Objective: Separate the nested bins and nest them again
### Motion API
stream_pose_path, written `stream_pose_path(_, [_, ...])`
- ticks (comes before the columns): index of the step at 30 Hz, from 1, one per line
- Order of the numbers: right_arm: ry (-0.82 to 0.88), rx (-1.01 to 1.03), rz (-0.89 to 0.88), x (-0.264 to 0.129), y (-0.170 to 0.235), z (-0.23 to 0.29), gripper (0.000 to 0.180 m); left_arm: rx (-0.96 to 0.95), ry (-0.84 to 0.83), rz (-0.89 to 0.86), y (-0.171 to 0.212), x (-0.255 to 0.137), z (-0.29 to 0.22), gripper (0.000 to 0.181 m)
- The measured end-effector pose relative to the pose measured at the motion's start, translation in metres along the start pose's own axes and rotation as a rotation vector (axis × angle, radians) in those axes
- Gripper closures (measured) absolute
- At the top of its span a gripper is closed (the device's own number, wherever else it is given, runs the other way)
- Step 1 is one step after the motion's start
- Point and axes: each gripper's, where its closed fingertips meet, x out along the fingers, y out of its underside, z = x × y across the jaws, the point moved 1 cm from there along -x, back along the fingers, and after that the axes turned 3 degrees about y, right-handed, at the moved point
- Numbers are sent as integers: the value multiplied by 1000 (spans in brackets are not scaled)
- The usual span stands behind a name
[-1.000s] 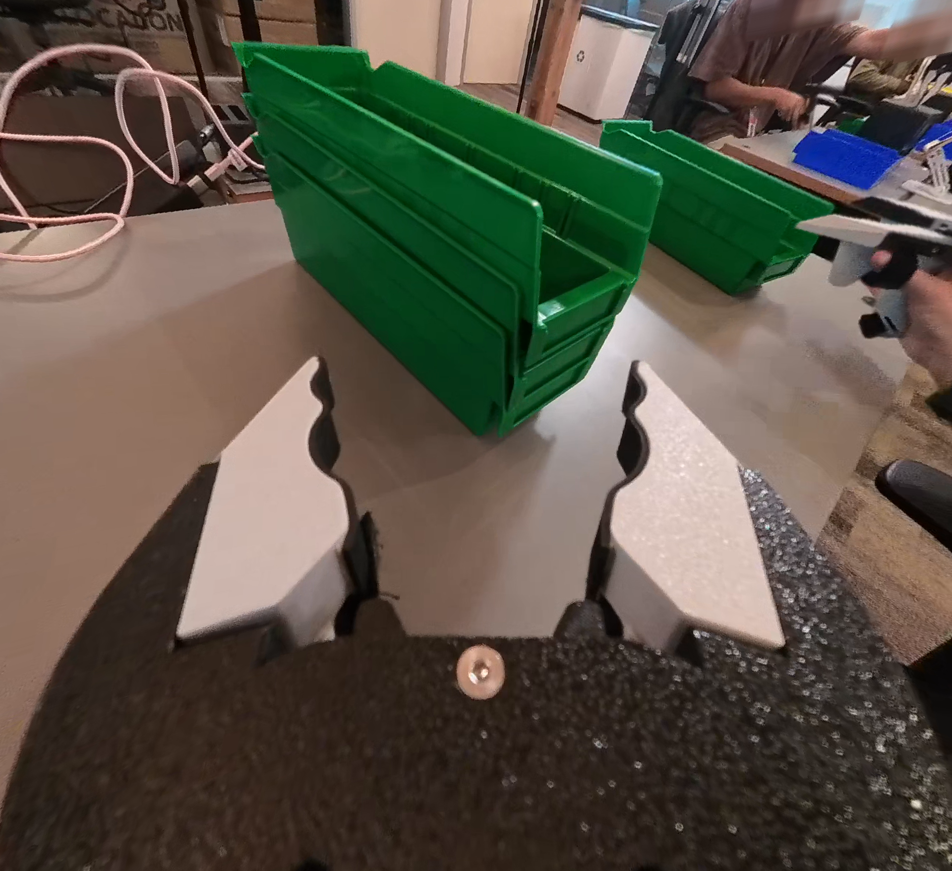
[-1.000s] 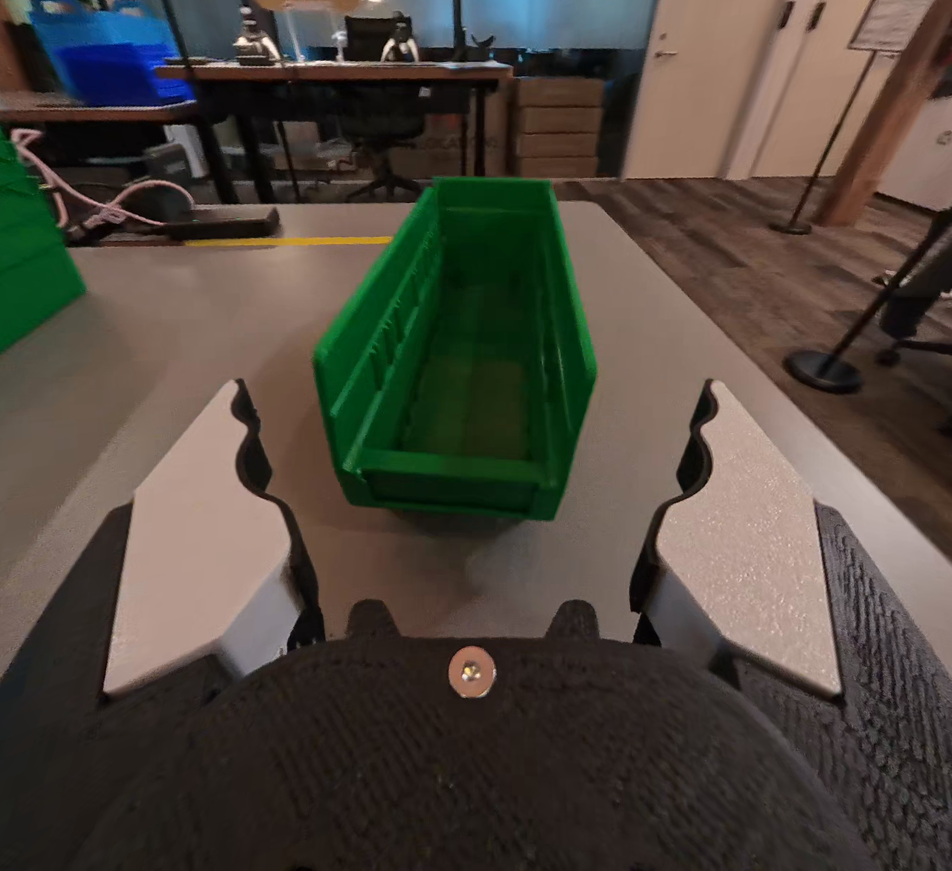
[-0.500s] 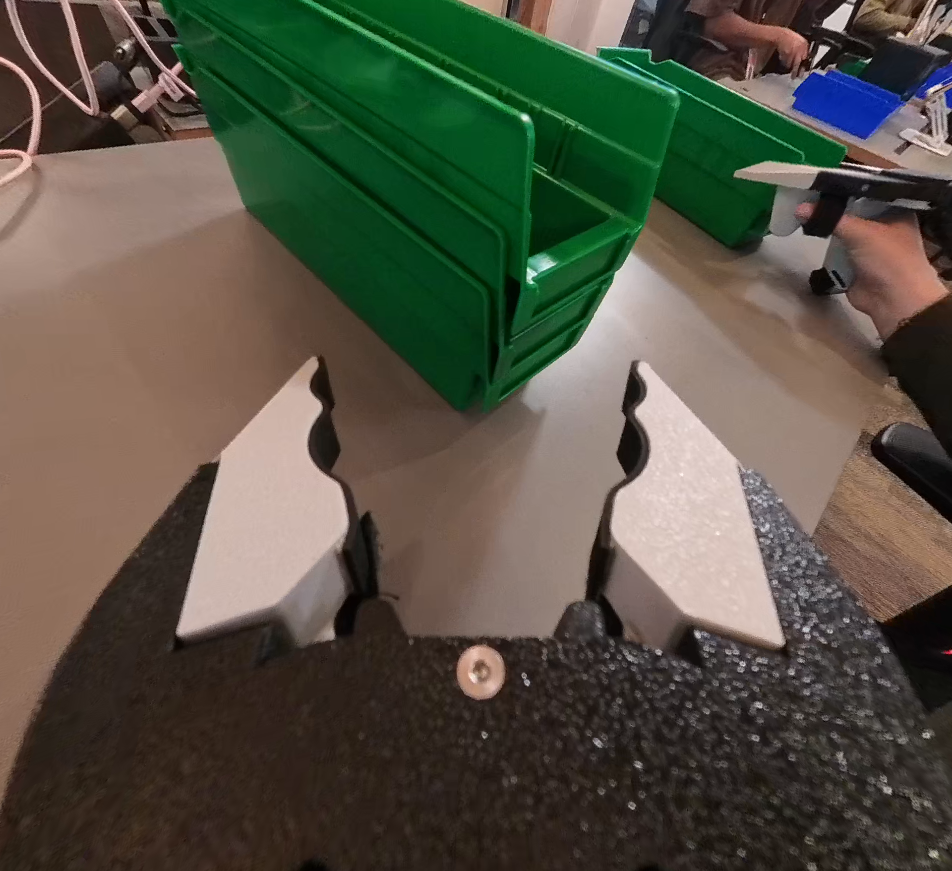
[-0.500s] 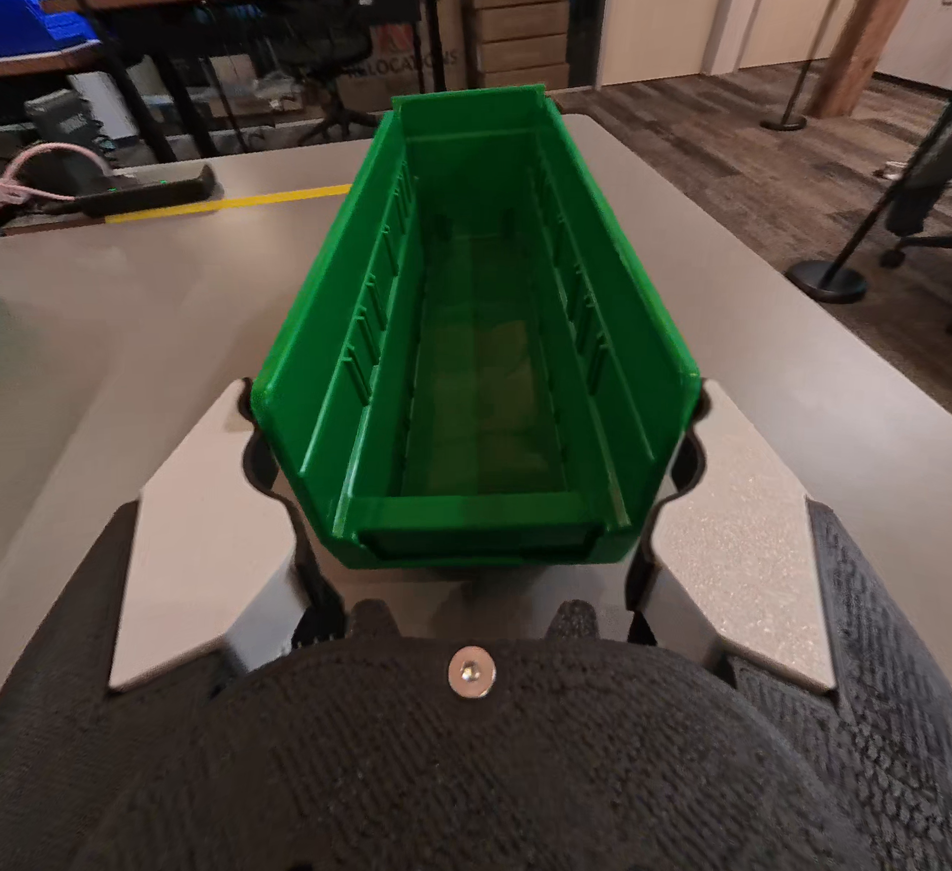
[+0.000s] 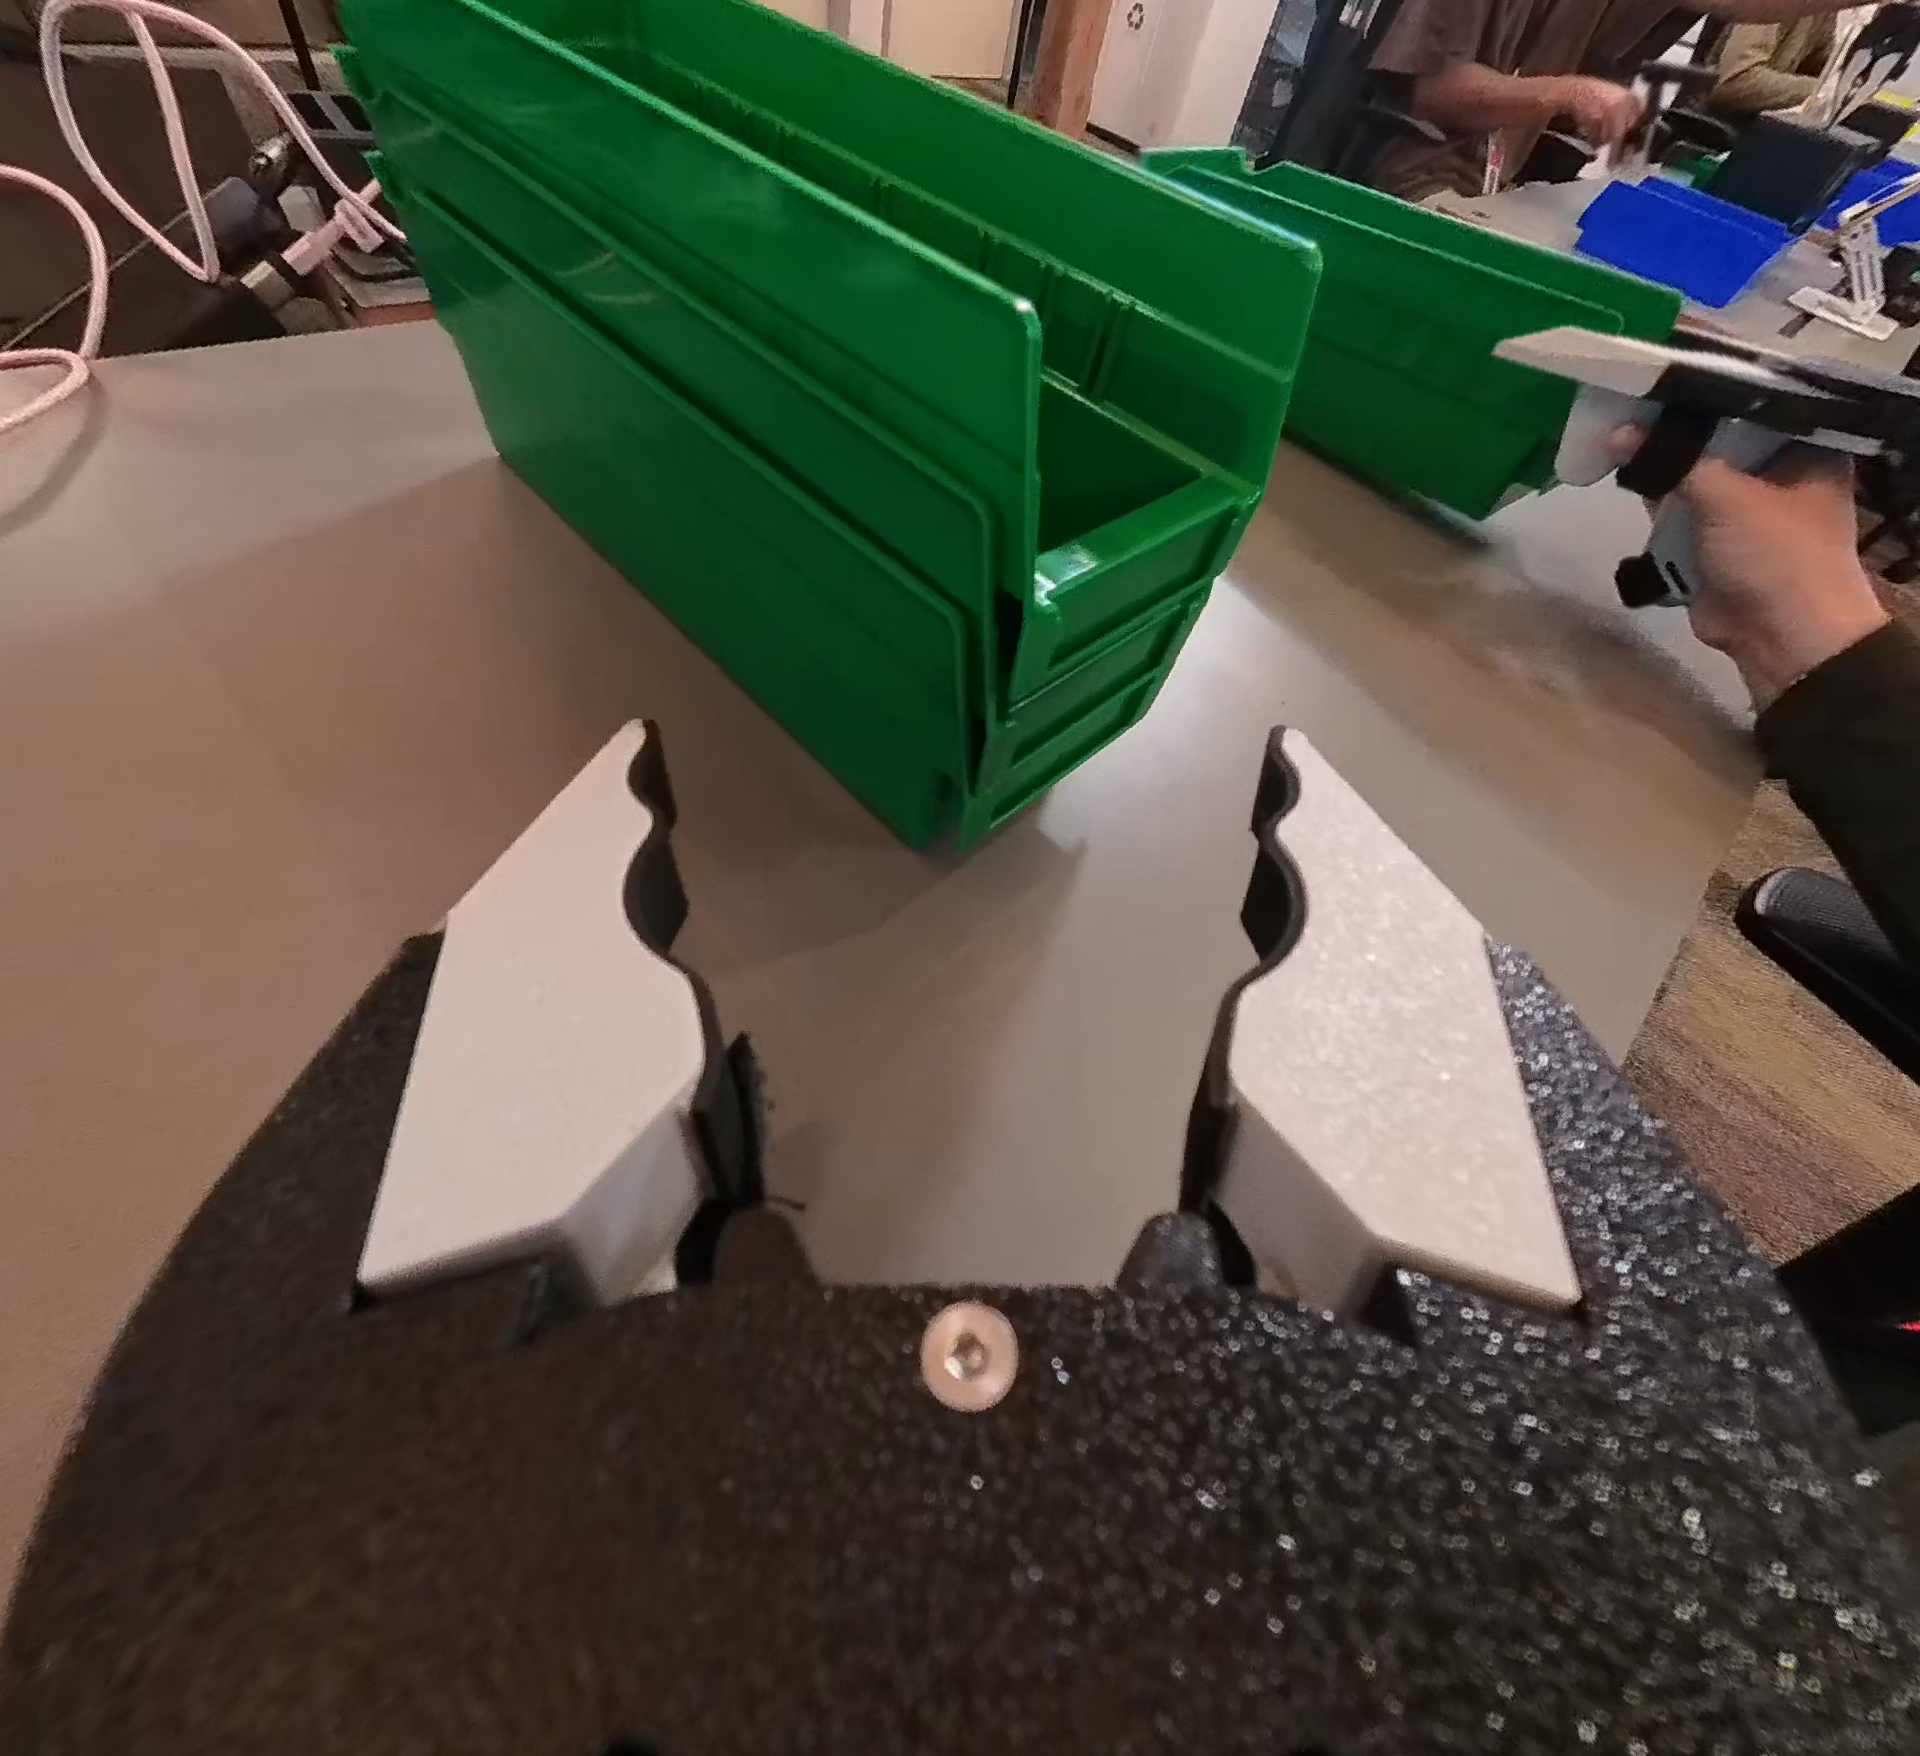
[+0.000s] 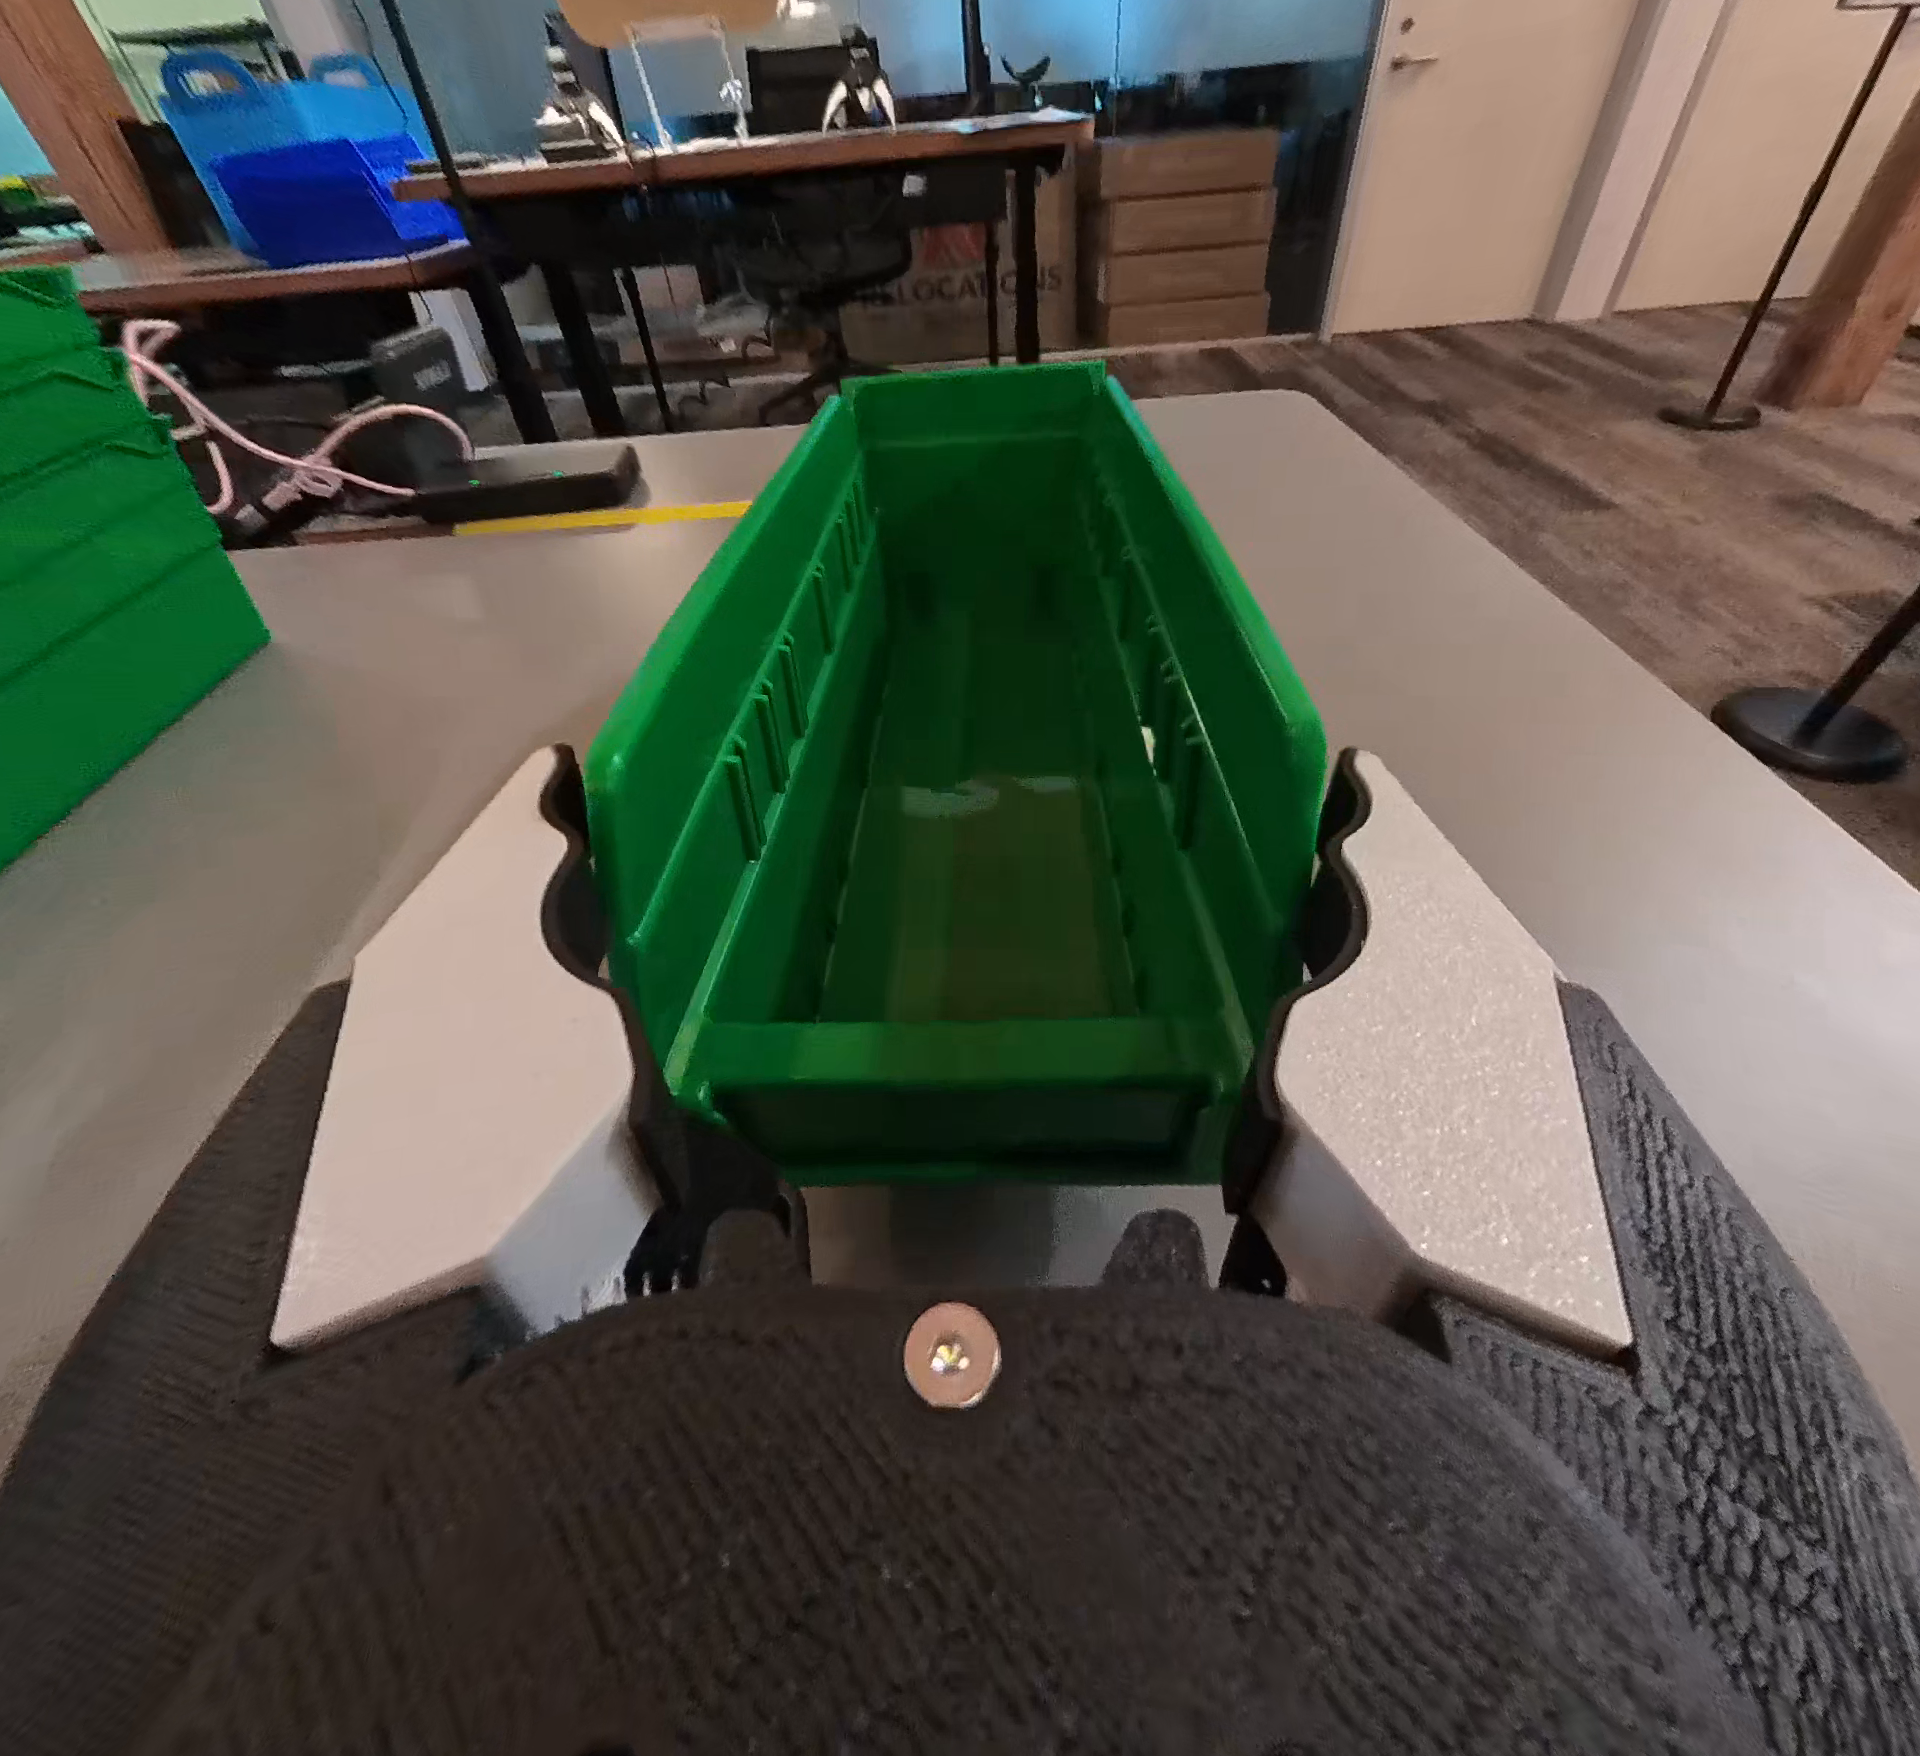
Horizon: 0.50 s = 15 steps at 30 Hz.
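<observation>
On the grey table (image 5: pixel 260 667), left to right, we list:

Pink cable (image 5: pixel 94 148): looped off the table's far left edge.

Stack (image 5: pixel 748 480) of nested green bins: upright toward the far left of the table, long side running away from us.

Left gripper (image 5: pixel 961 771): we hold it above the table just short of the stack's near corner, jaws spread wide, nothing between them.

Single bin (image 6: pixel 956 771): green, empty, lying lengthwise toward the table's right edge, well apart from the stack.

Right gripper (image 6: pixel 956 958): we have its jaws set around the single bin's near end, pads against both side walls; whether the bin is lifted we cannot tell.

Blue bin (image 5: pixel 1683 236): on a farther table, right, near a seated person (image 5: pixel 1538 33).
</observation>
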Motion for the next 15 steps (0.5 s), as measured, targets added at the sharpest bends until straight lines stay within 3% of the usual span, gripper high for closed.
stream_pose_path(10, [-107,1,192,-22,31,32,39,3,9,-24,-7,-6,-3,71])
stream_pose_path(12, [-124,-15,216,-31,26,34,20,5,11,-27,-9,-7,-4,71])
stream_pose_path(15, [-115,-97,210,-39,-6,34,20,9,12,-36,-11,-8,-5,71])
